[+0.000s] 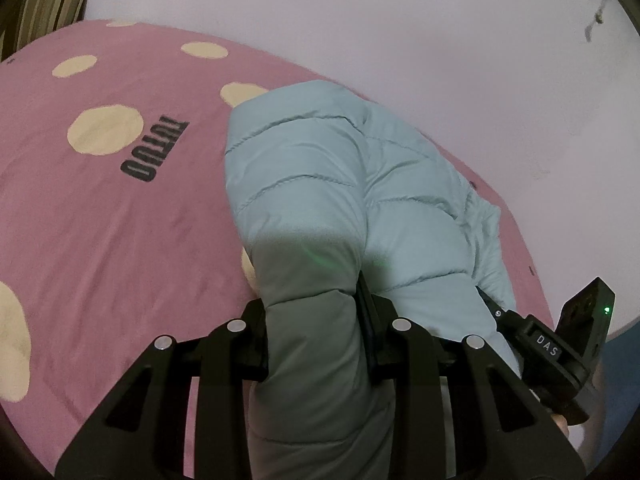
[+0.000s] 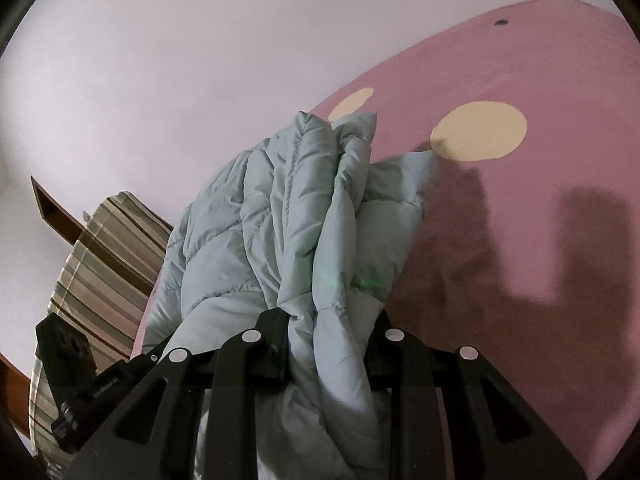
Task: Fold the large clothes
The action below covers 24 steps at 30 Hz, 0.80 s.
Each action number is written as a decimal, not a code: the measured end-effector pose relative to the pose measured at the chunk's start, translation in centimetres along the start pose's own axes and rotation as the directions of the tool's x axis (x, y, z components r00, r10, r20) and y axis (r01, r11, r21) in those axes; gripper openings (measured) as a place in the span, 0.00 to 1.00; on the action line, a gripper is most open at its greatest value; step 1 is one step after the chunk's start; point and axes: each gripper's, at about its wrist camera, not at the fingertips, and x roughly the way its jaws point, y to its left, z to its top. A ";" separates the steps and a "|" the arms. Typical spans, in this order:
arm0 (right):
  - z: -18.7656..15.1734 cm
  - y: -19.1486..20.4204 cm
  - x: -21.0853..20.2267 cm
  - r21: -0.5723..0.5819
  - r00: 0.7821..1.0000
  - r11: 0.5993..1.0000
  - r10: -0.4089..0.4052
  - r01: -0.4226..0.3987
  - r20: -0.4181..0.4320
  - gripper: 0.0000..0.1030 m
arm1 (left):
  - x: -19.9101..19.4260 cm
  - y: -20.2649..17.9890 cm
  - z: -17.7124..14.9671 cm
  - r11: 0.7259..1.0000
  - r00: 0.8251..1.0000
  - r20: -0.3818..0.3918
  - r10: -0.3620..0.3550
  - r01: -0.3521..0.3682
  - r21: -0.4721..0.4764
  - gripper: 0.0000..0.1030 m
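Observation:
A pale blue-green quilted puffer jacket [image 1: 320, 168] lies bunched on a pink bedspread [image 1: 100, 220] with cream dots. My left gripper [image 1: 316, 320] is shut on a thick padded fold of the jacket at its near end. My right gripper [image 2: 332, 328] is shut on a bunch of several jacket layers [image 2: 280, 208], which rise ahead of it toward the wall. The right gripper also shows at the right edge of the left wrist view [image 1: 552, 348]. The left gripper's body shows at the lower left of the right wrist view [image 2: 76, 364].
A pale wall [image 1: 400, 32] runs along the far side of the bed. A striped pillow [image 2: 96, 264] and a brown wooden headboard [image 2: 52, 208] stand at the left in the right wrist view. Black lettering [image 1: 154, 152] is printed on the bedspread.

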 end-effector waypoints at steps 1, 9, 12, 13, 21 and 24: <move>-0.1 -0.1 0.5 0.003 1.000 1.000 -0.006 0.006 -0.008 0.24 | 0.6 0.4 0.0 1.000 1.000 -0.012 0.005 -0.005 -0.008 0.30; -1.1 -1.4 2.6 0.035 0.999 0.999 -0.021 0.022 -0.031 0.24 | 2.4 1.8 -1.0 1.000 0.999 -0.027 0.025 -0.025 -0.011 0.31; -0.8 -1.2 3.4 0.046 0.999 0.999 -0.024 0.026 -0.031 0.24 | 2.7 1.9 -1.1 0.999 0.999 -0.023 0.031 -0.032 -0.012 0.31; -0.9 -1.2 3.6 0.047 0.999 0.999 -0.026 0.027 -0.032 0.24 | 2.8 1.9 -1.1 0.999 0.999 -0.022 0.034 -0.034 -0.013 0.31; -0.4 -1.0 4.5 0.049 0.999 0.998 -0.035 0.036 -0.029 0.25 | 3.2 2.4 -1.4 0.999 0.999 -0.016 0.038 -0.038 -0.006 0.33; -0.7 -0.9 4.2 0.049 0.999 0.998 -0.035 0.037 -0.030 0.26 | 3.3 2.5 -1.6 0.999 0.999 -0.015 0.041 -0.041 -0.001 0.34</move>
